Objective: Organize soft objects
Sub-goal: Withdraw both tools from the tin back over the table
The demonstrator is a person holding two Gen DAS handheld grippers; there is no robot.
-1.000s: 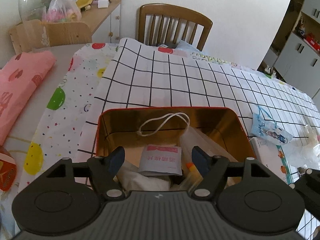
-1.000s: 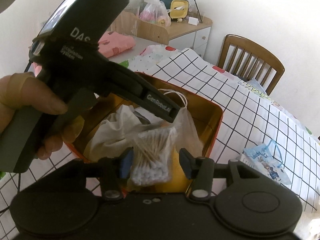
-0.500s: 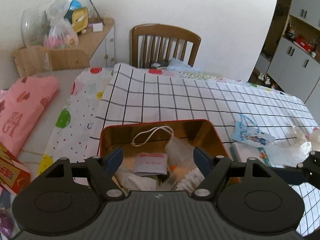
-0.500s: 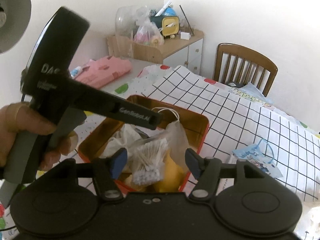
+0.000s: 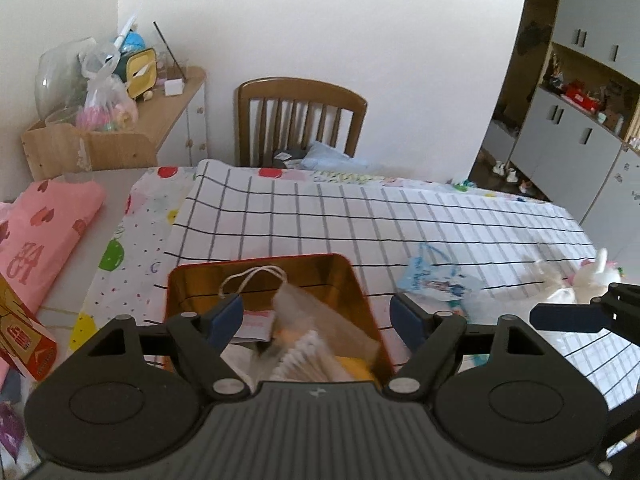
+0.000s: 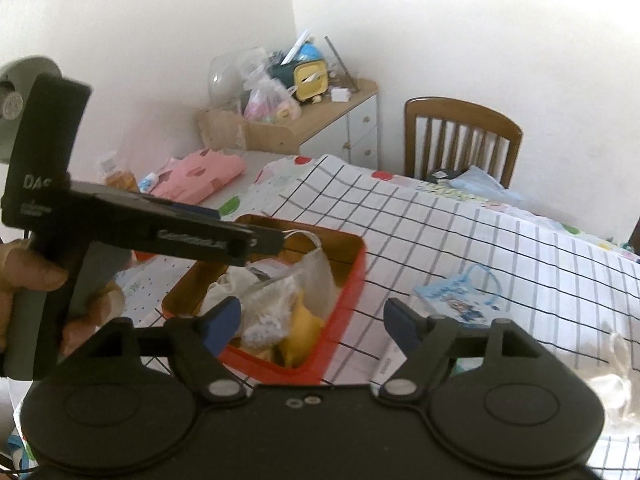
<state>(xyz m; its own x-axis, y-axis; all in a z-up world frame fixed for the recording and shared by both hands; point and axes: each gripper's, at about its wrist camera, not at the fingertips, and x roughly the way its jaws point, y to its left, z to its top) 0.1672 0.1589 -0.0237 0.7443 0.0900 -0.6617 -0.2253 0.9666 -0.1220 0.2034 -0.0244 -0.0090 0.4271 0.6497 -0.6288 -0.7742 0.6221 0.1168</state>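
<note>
- Two grippers, left gripper (image 5: 316, 318) and right gripper (image 6: 312, 318), both spread wide, holding nothing.
- Red tin (image 6: 344, 280) on checked cloth (image 5: 360, 220), bare cloth beyond its far rim.
- Swab bag (image 6: 268, 304) in tin, blurry, probably resting loose.

The tin (image 5: 268, 276) sits on the desk (image 5: 400, 220), holding a cotton-swab bag (image 5: 308, 356) and a drawstring pouch (image 5: 256, 280). A mask packet (image 5: 436, 280) lies at its 3 o'clock. The chair (image 5: 300, 120) stands at 12 o'clock behind the desk, the folded cloth (image 5: 44, 232) at 9.
</note>
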